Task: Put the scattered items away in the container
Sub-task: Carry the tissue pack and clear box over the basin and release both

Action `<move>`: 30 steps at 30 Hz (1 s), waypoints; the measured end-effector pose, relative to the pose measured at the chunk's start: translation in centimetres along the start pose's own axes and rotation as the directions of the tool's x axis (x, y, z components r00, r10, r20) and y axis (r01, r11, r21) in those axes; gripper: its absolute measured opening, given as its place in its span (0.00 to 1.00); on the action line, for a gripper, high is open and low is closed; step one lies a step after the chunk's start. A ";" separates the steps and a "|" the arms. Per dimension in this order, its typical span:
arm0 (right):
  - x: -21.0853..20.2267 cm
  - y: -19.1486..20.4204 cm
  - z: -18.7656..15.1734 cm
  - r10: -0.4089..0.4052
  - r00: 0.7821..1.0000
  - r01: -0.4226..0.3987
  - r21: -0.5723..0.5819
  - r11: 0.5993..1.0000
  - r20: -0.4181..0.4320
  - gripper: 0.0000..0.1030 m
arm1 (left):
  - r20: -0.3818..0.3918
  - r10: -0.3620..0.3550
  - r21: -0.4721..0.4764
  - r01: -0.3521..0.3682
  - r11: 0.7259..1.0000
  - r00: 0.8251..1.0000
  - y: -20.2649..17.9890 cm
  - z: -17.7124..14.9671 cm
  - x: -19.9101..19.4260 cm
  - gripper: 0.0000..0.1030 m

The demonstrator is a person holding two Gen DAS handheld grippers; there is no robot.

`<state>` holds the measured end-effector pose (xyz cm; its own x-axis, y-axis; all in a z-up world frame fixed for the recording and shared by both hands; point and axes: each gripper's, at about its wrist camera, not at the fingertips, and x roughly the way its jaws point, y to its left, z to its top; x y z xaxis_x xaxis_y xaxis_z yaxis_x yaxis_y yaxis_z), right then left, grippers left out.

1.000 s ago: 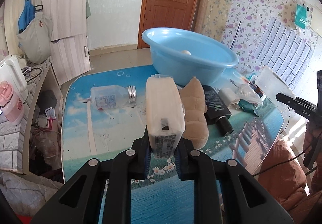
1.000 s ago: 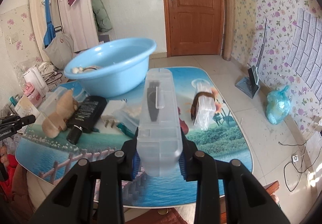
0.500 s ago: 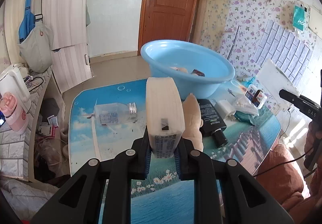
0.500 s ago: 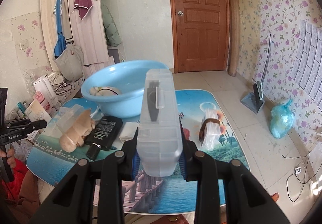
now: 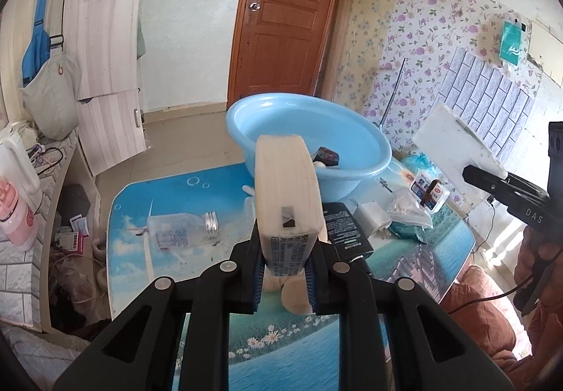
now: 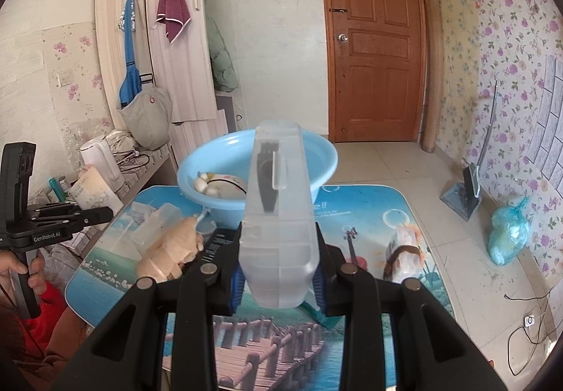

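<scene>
Presently, a cream packet [image 5: 286, 194] is clamped in the left gripper [image 5: 284, 276] and a clear plastic case [image 6: 278, 215] in the right gripper [image 6: 279, 282], both held at frame centre, evidently for transfer to the blue basin [image 5: 366, 176].

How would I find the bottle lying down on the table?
Start at the big blue basin on the picture-covered table. Look left of it: the clear plastic bottle lies on its side, alone. Only it has a ribbed silver cap and a small printed label.

plush toy [image 5: 293, 296] mostly hidden behind tissue pack [image 5: 286, 194]; label print unreadable.
</scene>
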<state>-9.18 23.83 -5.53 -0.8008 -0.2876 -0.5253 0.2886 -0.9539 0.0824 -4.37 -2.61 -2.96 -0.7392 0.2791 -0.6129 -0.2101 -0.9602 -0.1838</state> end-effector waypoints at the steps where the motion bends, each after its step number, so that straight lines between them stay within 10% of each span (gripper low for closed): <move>1: 0.1 0.2 0.2 0.003 1.000 -0.003 -0.003 1.000 0.000 0.29 | 0.003 -0.005 0.002 0.005 1.000 1.000 -0.1 0.2 0.0 0.17; 30: 5.0 2.7 3.1 0.094 0.996 -0.093 -0.055 0.994 0.005 0.29 | 0.025 -0.069 0.032 0.068 0.997 0.997 -1.2 6.0 5.0 0.18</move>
<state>-14.03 19.56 -5.32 -0.7729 -0.3762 -0.5109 0.3907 -0.9167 0.0840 -11.70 -0.06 -1.17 -0.7385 0.3442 -0.5798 -0.2805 -0.9388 -0.2000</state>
